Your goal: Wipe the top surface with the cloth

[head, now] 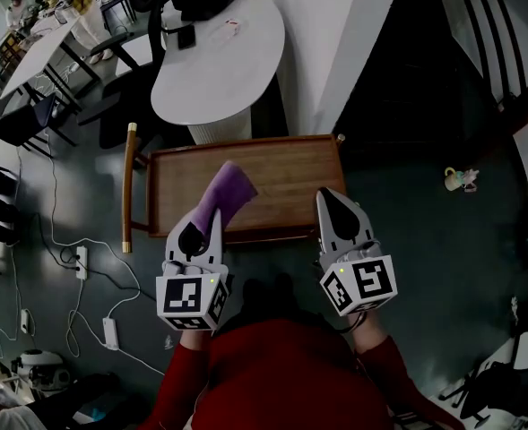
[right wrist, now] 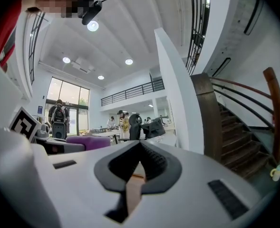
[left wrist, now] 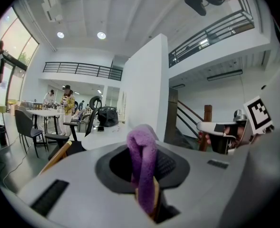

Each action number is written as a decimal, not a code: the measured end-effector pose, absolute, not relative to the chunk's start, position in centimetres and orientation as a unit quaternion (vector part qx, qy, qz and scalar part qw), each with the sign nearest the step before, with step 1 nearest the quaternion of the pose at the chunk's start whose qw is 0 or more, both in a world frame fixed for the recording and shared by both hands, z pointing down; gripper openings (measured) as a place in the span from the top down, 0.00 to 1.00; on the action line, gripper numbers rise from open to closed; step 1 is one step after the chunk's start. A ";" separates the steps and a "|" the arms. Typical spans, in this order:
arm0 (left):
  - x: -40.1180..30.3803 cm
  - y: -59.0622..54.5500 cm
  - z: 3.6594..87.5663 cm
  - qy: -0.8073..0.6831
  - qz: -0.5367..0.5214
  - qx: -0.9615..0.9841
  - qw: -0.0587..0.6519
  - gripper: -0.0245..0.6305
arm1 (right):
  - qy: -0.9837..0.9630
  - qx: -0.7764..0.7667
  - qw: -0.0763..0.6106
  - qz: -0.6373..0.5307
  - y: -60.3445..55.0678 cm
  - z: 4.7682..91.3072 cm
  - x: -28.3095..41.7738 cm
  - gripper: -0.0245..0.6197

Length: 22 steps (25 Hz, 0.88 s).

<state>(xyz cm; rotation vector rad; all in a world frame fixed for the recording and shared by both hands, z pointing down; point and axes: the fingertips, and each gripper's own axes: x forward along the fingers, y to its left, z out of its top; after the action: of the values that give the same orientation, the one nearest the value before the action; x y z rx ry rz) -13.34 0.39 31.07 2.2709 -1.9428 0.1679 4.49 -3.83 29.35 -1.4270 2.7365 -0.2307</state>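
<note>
A low wooden table (head: pixel 281 173) with a raised rim stands in front of me. My left gripper (head: pixel 213 219) is shut on a purple cloth (head: pixel 225 192), which sticks out past the jaws over the near left part of the top. In the left gripper view the cloth (left wrist: pixel 142 148) is folded between the jaws of that gripper (left wrist: pixel 147 184). My right gripper (head: pixel 324 197) hovers over the table's near right edge, shut with nothing in it; its own view shows the jaws (right wrist: pixel 140 146) meeting and the cloth (right wrist: pixel 88 142) off to the left.
A white oval table (head: pixel 219 56) and a white wall corner (head: pixel 335 52) stand just behind the wooden table. Dark stairs (right wrist: pixel 244 151) rise on the right. Cables and power strips (head: pixel 82 262) lie on the floor at left, a small toy (head: pixel 461 179) at right. Chairs and people are far left.
</note>
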 end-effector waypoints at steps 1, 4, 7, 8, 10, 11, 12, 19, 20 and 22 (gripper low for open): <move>-13.3 0.4 31.1 -0.647 0.056 0.757 0.074 0.86 | 0.884 -0.462 0.020 -0.071 -3.8 29.4 4.4 0.95; -13.3 0.3 31.1 -0.647 0.056 0.757 0.075 0.86 | 0.884 -0.462 0.012 -0.065 -3.8 29.4 4.3 0.95; -13.2 0.3 31.2 -0.646 0.058 0.758 0.076 0.86 | 0.886 -0.460 0.010 -0.062 -3.9 29.4 4.1 0.95; -13.2 0.3 31.2 -0.645 0.059 0.758 0.076 0.86 | 0.886 -0.459 0.009 -0.061 -3.9 29.5 4.1 0.95; -13.2 0.4 31.3 -0.644 0.059 0.758 0.077 0.86 | 0.886 -0.460 0.008 -0.063 -3.8 29.6 4.1 0.95; -13.2 0.4 31.3 -0.644 0.060 0.759 0.077 0.86 | 0.885 -0.460 0.007 -0.064 -3.8 29.7 4.0 0.95; -13.3 0.5 31.3 -0.644 0.060 0.759 0.077 0.86 | 0.885 -0.460 0.006 -0.065 -3.8 29.7 4.0 0.95; -13.0 0.4 31.2 -0.641 0.062 0.761 0.075 0.86 | 0.886 -0.459 -0.001 -0.063 -3.8 29.9 3.8 0.95; -13.0 0.4 31.2 -0.641 0.062 0.761 0.076 0.86 | 0.886 -0.459 -0.002 -0.063 -3.7 29.9 3.8 0.95; -12.9 0.5 31.3 -0.640 0.062 0.762 0.077 0.86 | 0.886 -0.459 -0.003 -0.062 -3.7 30.0 3.8 0.95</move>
<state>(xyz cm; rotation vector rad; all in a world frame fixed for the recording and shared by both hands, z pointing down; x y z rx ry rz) -12.90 0.46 31.29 2.2831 -1.9186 0.1868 3.80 -3.66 30.00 -1.4451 2.7895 -0.1962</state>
